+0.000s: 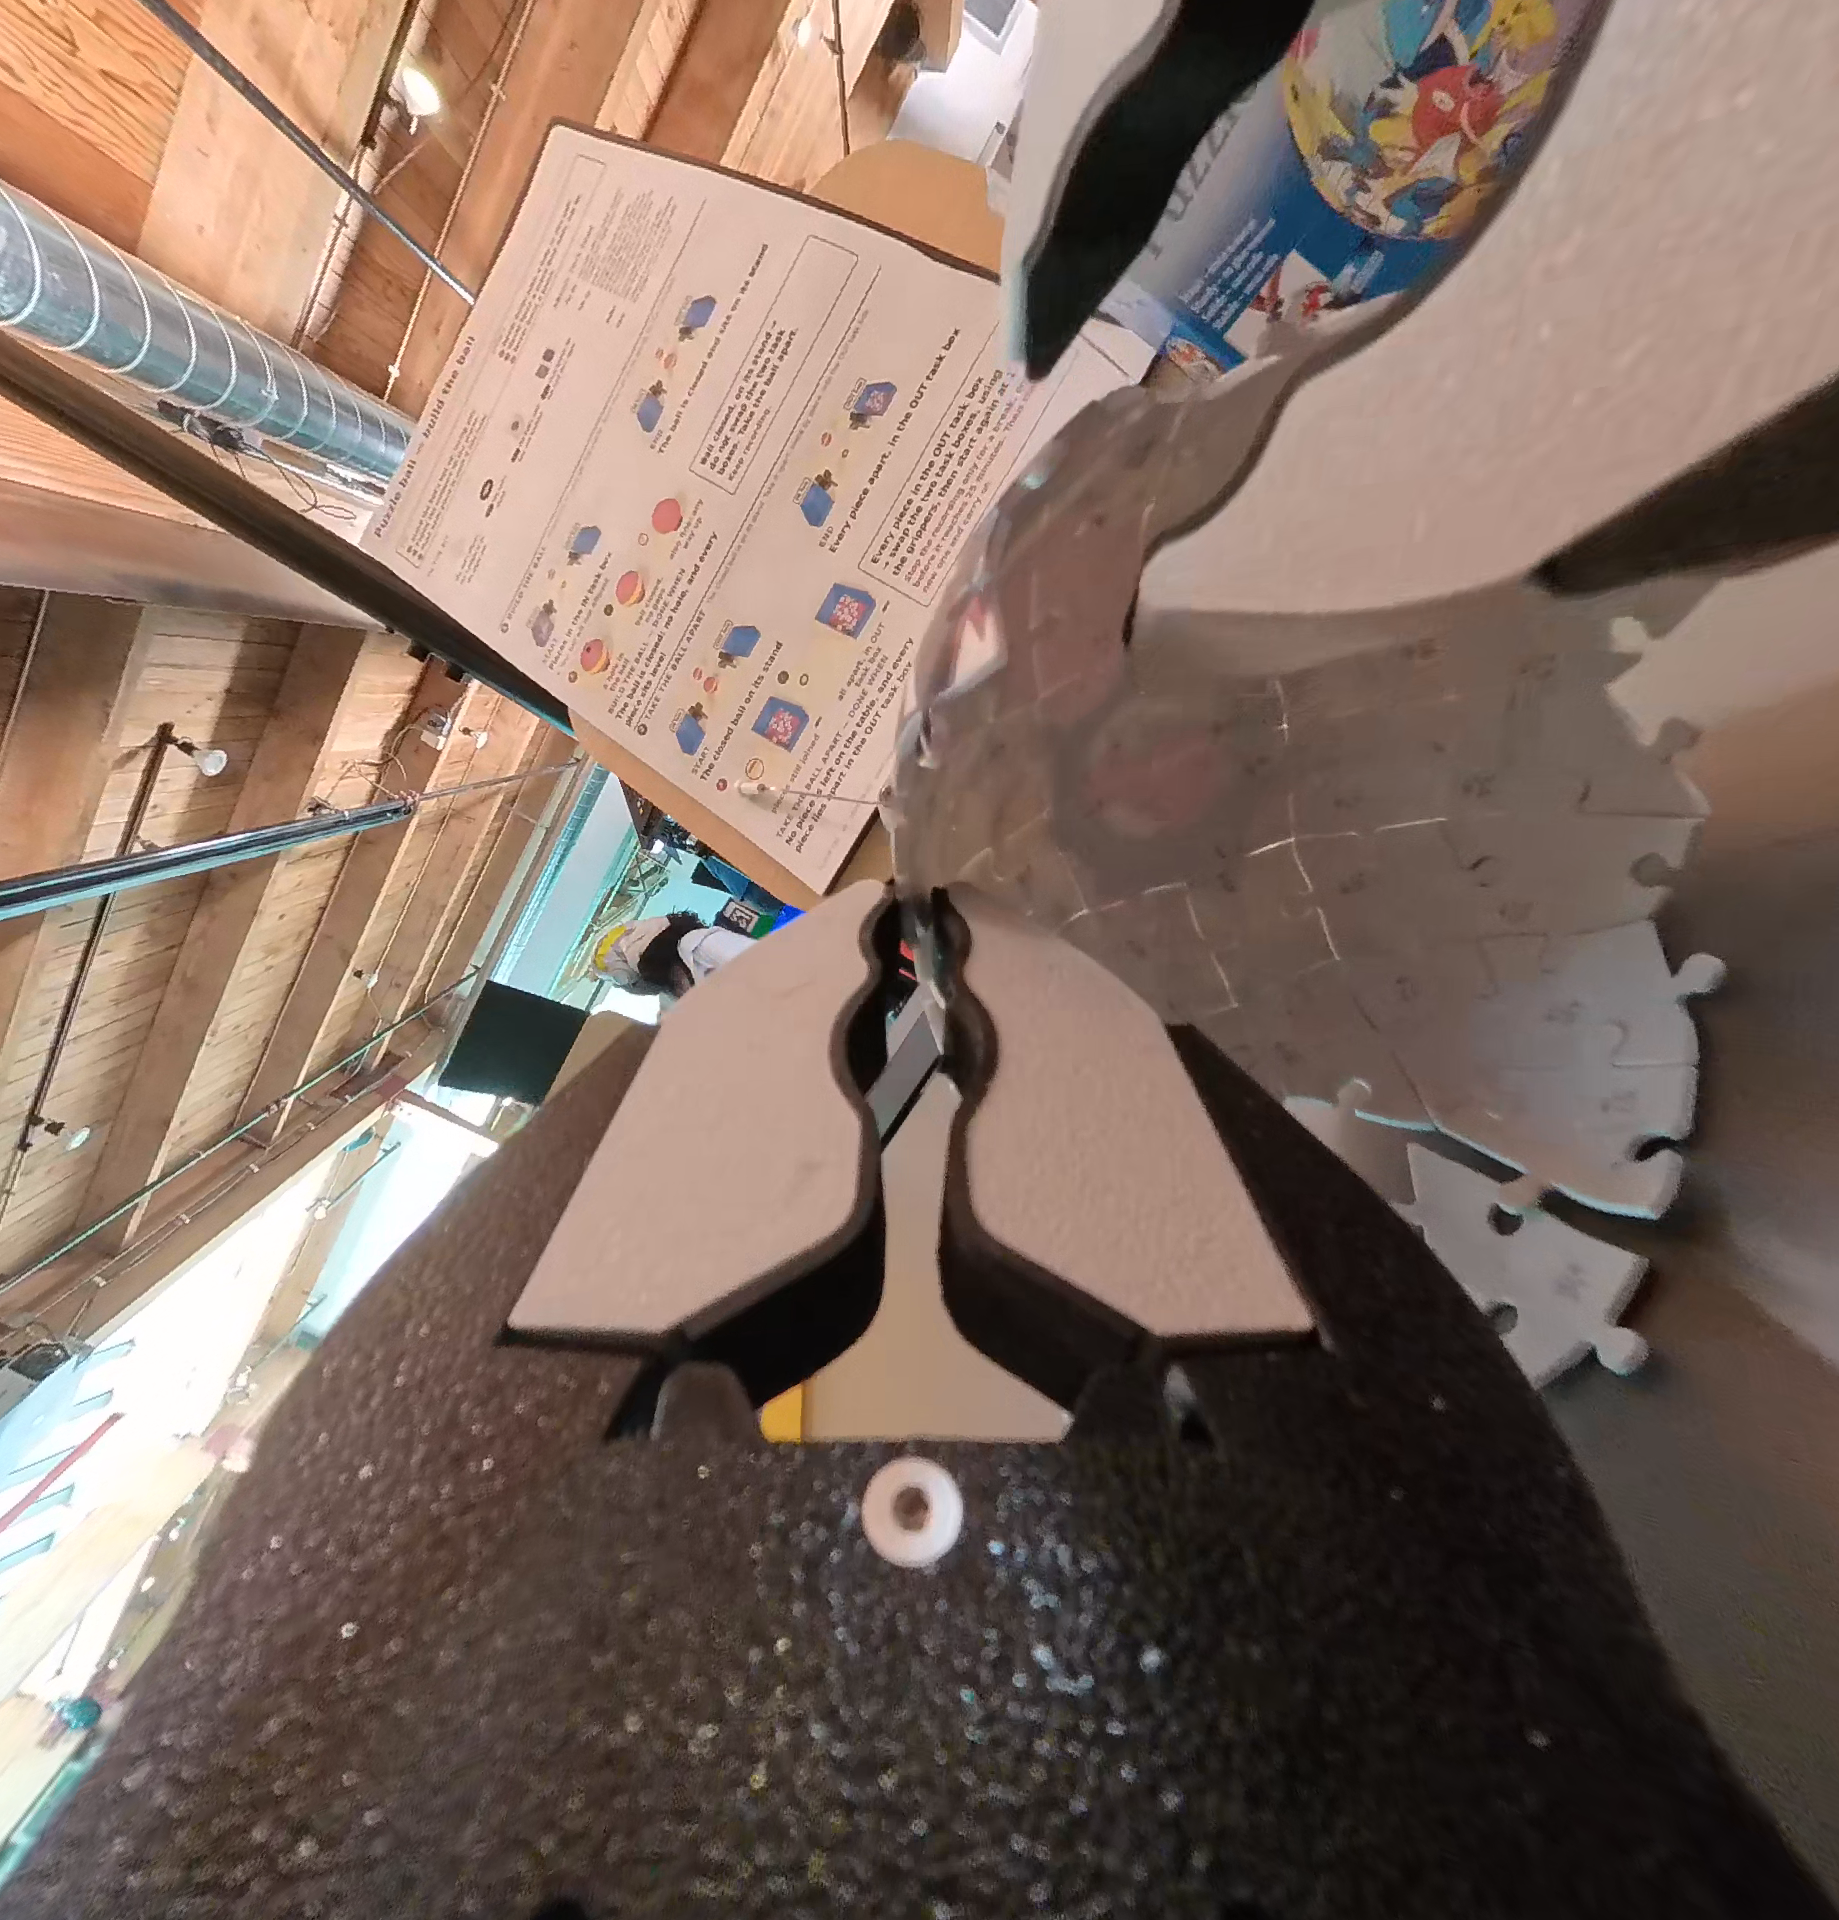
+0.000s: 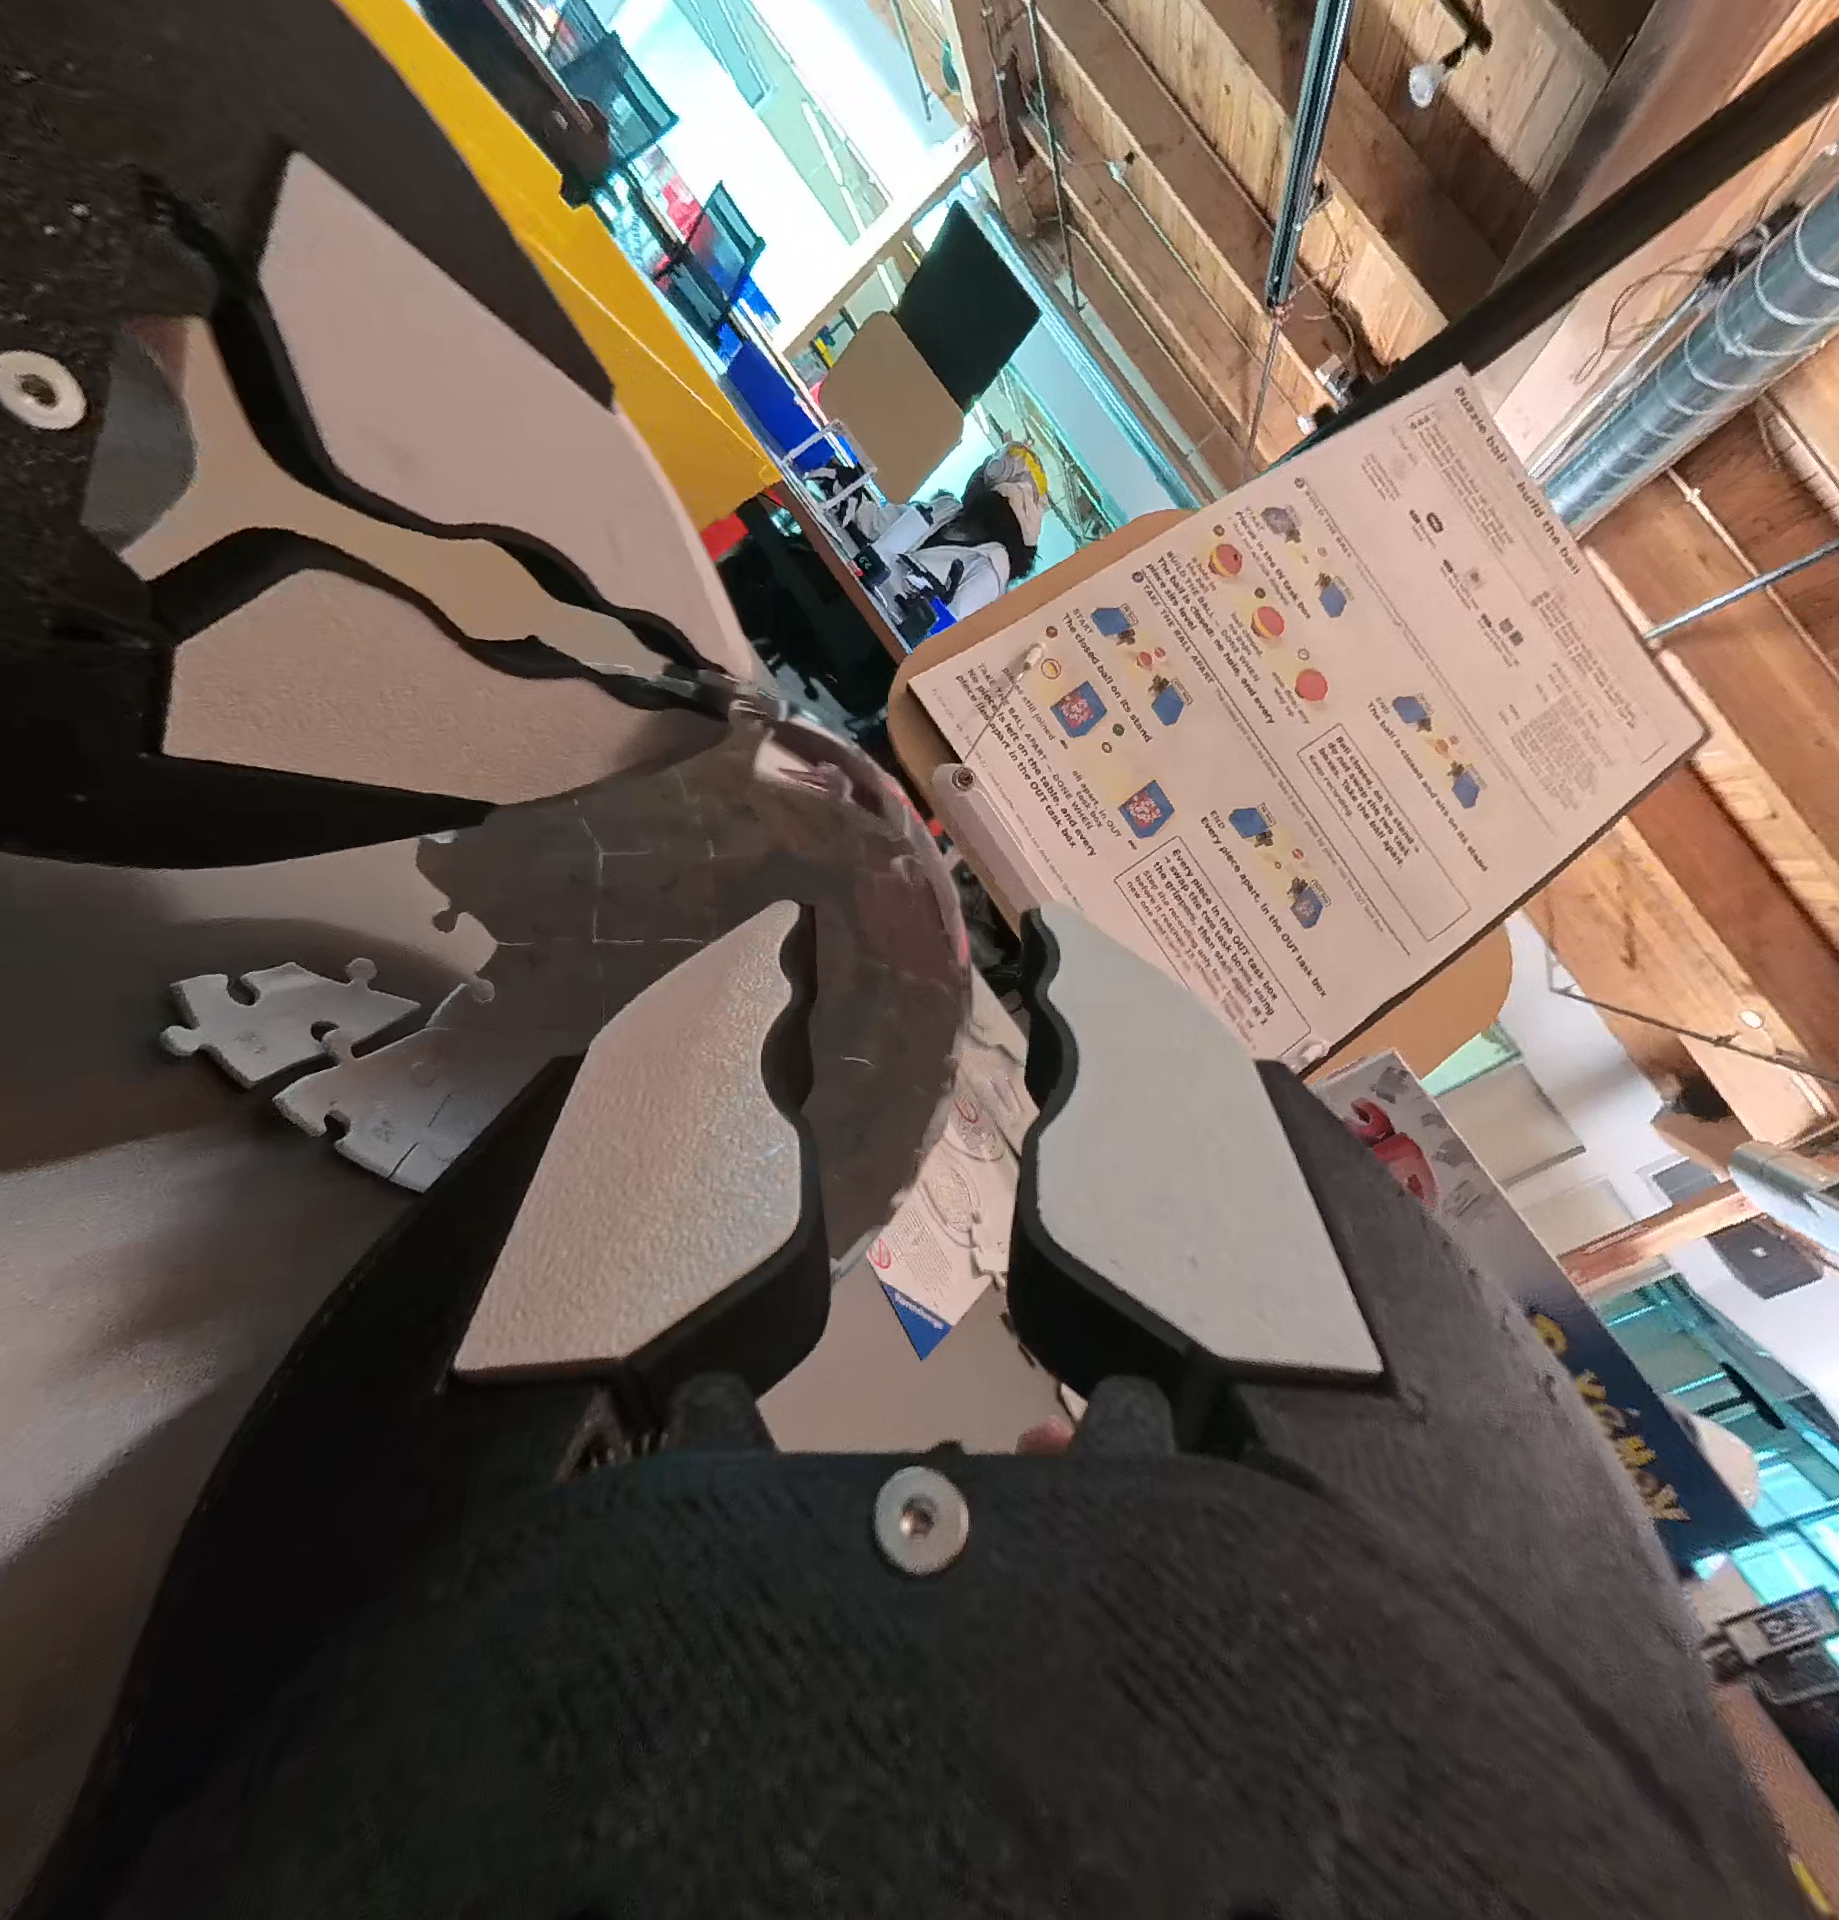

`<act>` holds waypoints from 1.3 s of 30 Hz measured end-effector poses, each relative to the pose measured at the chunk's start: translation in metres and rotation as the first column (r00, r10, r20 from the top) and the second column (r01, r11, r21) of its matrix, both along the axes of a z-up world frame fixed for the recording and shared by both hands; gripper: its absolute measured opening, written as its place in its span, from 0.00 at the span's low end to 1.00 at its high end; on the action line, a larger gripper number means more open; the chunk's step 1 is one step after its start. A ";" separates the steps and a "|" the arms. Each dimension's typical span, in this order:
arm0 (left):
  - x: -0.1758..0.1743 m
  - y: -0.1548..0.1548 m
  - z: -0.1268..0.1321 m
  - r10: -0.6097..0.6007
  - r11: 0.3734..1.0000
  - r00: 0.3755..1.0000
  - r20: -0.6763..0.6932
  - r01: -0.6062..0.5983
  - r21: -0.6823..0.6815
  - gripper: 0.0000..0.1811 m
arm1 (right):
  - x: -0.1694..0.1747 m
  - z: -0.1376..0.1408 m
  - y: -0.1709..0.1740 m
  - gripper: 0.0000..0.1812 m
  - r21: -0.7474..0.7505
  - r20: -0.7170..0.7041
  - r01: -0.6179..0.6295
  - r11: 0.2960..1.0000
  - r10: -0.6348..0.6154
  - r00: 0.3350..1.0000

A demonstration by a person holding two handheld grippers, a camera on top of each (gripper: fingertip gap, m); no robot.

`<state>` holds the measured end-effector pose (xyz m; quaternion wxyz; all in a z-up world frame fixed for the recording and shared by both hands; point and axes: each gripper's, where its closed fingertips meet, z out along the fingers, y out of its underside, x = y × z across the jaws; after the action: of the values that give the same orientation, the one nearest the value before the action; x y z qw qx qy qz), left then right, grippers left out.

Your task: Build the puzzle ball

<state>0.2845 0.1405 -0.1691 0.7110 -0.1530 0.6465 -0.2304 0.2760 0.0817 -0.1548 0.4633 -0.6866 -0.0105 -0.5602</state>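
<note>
The puzzle ball is only partly built. It is a curved shell, like a bowl, made of many grey pieces already clicked together, and we see its pale inside. Its edge is bumpy, with knobs and gaps where more pieces must go, so the ball is not closed yet. The left gripper has its two fingers squeezed almost shut on the thin rim of the shell, and it holds the shell up in the air. In the right wrist view the same shell hangs between both tools. The right gripper has its fingers spread apart, one on each side of the shell's far edge. It does not look like it grips anything; it may be about to steady the shell or take it over. A few pieces stick out loosely at the low edge of the shell; I cannot tell if they are fully snapped in. Behind, a sheet of instructions leans on a board, and the puzzle box with a bright picture stands nearby. A lot is done, but much is still left: more pieces to add, then closing the ball.
</note>
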 end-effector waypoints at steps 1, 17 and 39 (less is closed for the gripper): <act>0.000 0.001 0.000 0.008 1.000 1.000 -0.004 -0.008 -0.007 0.02 | 0.001 0.001 -0.002 0.22 0.009 -0.016 0.002 1.000 -0.002 1.000; -0.011 0.011 -0.006 0.045 0.997 0.999 -0.014 -0.046 -0.065 0.04 | 0.018 -0.030 -0.016 0.25 0.116 -0.267 0.095 0.989 -0.061 0.962; -0.014 0.013 -0.005 0.057 0.995 0.998 0.002 -0.057 -0.088 0.04 | 0.032 -0.022 -0.013 0.04 0.076 -0.083 0.144 0.987 -0.138 0.987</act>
<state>0.2709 0.1533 -0.1739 0.7114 -0.2019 0.6295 -0.2385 0.3080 0.0686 -0.1769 0.4503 -0.6872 0.0792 -0.5646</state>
